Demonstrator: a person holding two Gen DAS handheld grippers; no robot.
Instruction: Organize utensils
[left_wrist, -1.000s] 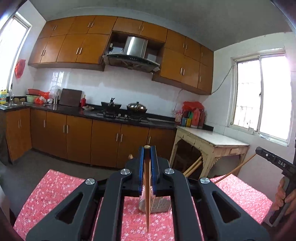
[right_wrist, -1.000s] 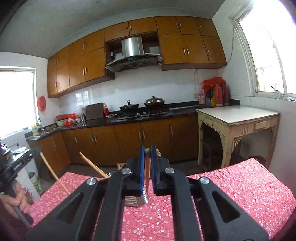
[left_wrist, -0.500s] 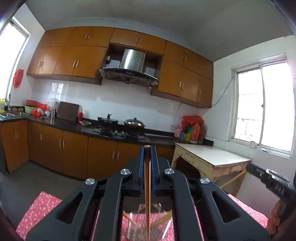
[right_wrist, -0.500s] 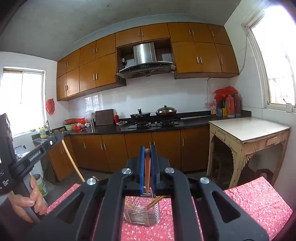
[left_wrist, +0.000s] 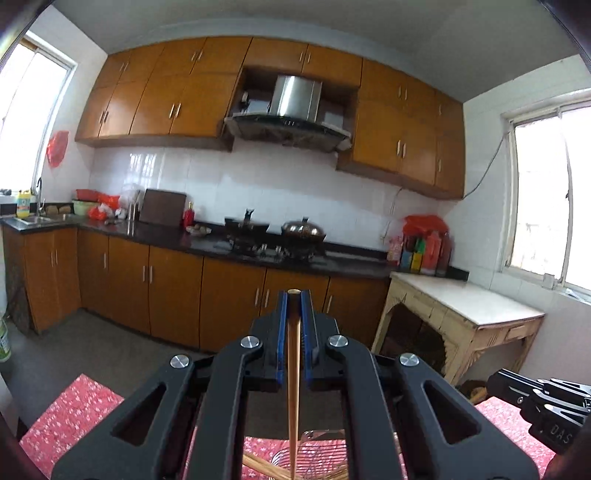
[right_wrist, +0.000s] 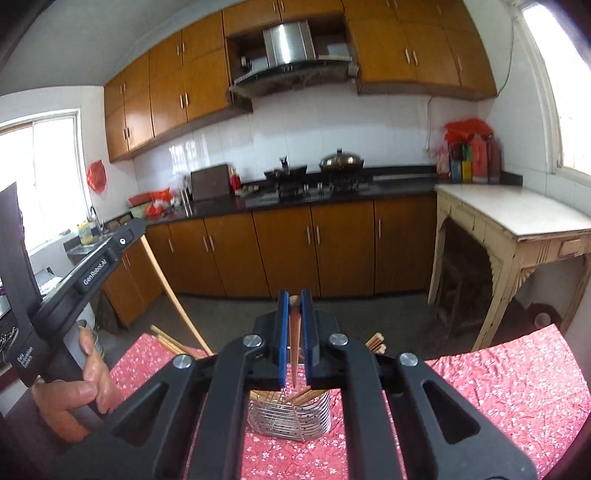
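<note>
Chopsticks are what both grippers are carrying. The left gripper (left_wrist: 294, 295), a black two-finger tool with blue pads, is pinching a long light-wood chopstick (left_wrist: 293, 387) between jaws drawn narrow; the stick is running down from the pads, its lower tip hanging over the round silver wire utensil basket (left_wrist: 317, 452) at the bottom edge of the left wrist view. The right gripper (right_wrist: 294, 295), of the same build, is clamping a darker reddish-brown chopstick (right_wrist: 294, 343) in equally narrow jaws, with the point of that stick hanging just above the basket (right_wrist: 291, 417). The basket is standing upright on the red floral tablecloth (right_wrist: 498, 387) and already holding several wooden chopsticks (right_wrist: 375, 341) that are leaning out over its rim on both sides. In the right wrist view, the person's left hand (right_wrist: 74, 402) is gripping the handle of the left tool, whose chopstick (right_wrist: 173, 291) is slanting down towards the basket's left side. Brown kitchen cabinets (right_wrist: 295, 251) are lining the wall behind.
</note>
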